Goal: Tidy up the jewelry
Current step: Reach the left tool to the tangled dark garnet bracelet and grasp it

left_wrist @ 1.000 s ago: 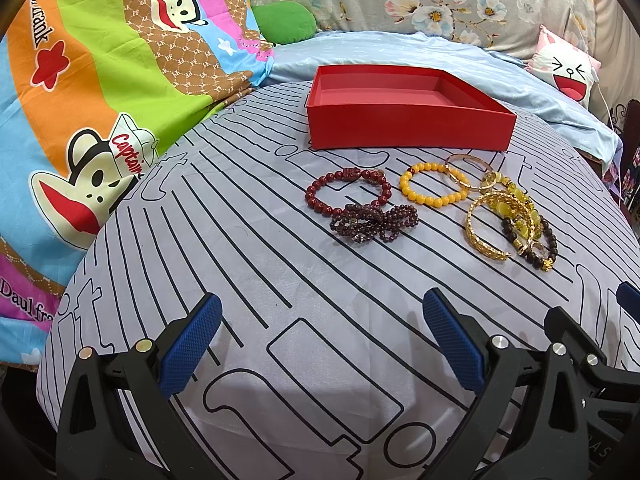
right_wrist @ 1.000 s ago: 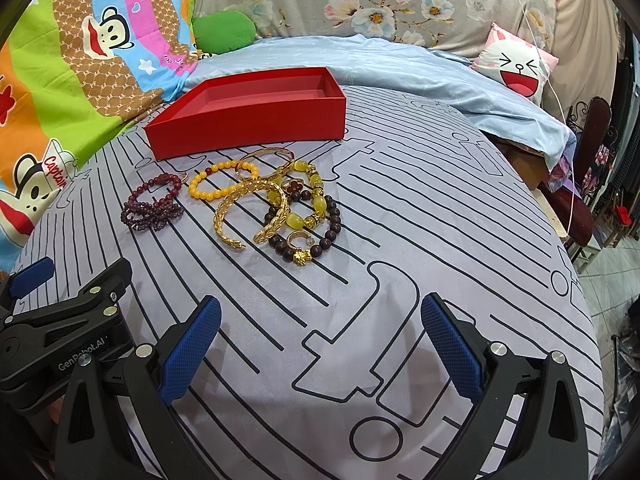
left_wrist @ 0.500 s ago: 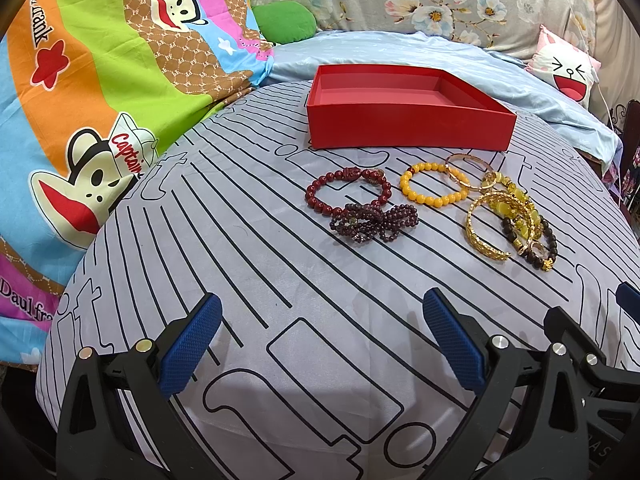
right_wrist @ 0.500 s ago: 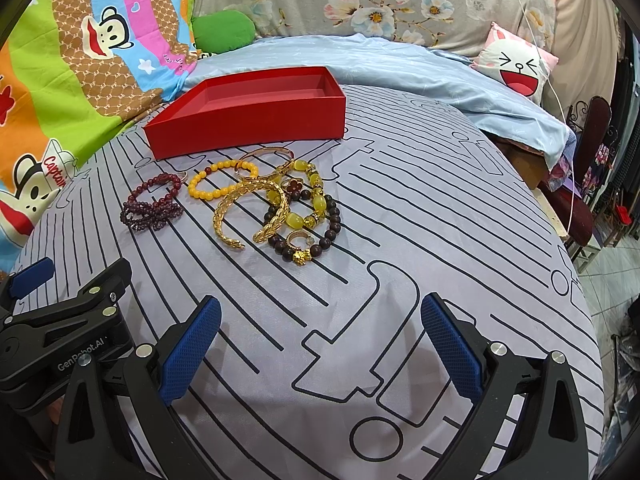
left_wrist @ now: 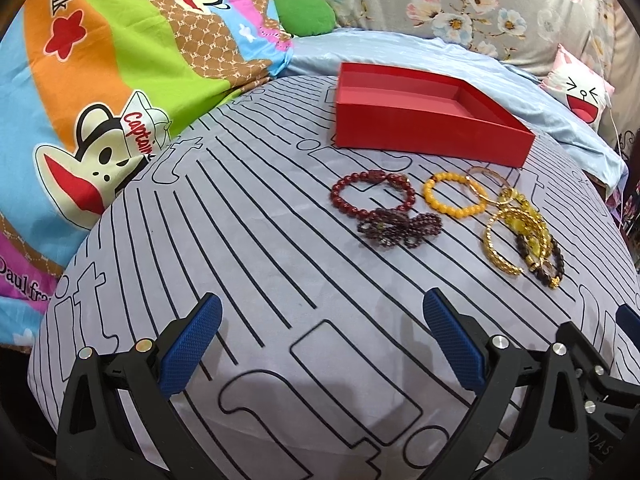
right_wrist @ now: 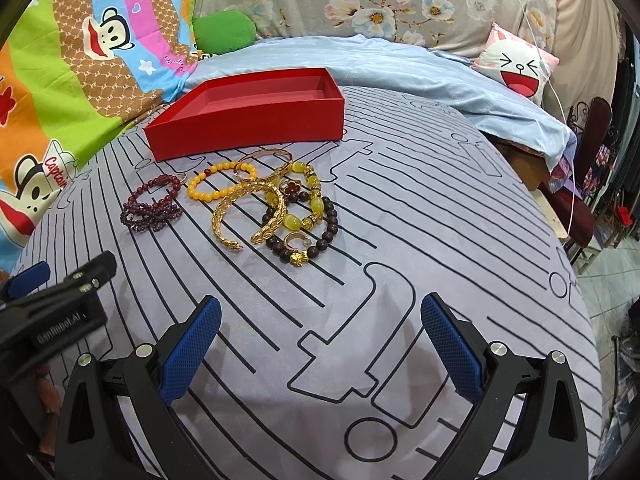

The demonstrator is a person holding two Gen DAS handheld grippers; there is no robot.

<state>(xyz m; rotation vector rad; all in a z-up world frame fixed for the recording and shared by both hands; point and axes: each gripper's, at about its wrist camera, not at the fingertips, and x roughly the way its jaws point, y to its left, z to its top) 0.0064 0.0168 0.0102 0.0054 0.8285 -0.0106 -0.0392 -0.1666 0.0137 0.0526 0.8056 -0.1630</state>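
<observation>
My left claw (left_wrist: 320, 344) and right claw (right_wrist: 316, 340) both hang spread wide and empty over the striped bed sheet (right_wrist: 420, 216). The jewelry lies ahead: a dark red bead bracelet (left_wrist: 372, 194), a yellow bead bracelet (left_wrist: 454, 198), a gold bangle (right_wrist: 250, 210) tangled with dark beads. Behind them sits the red tray (right_wrist: 248, 116), bare inside. Nothing blocks my reach. Since a second ago, nothing has shifted.
</observation>
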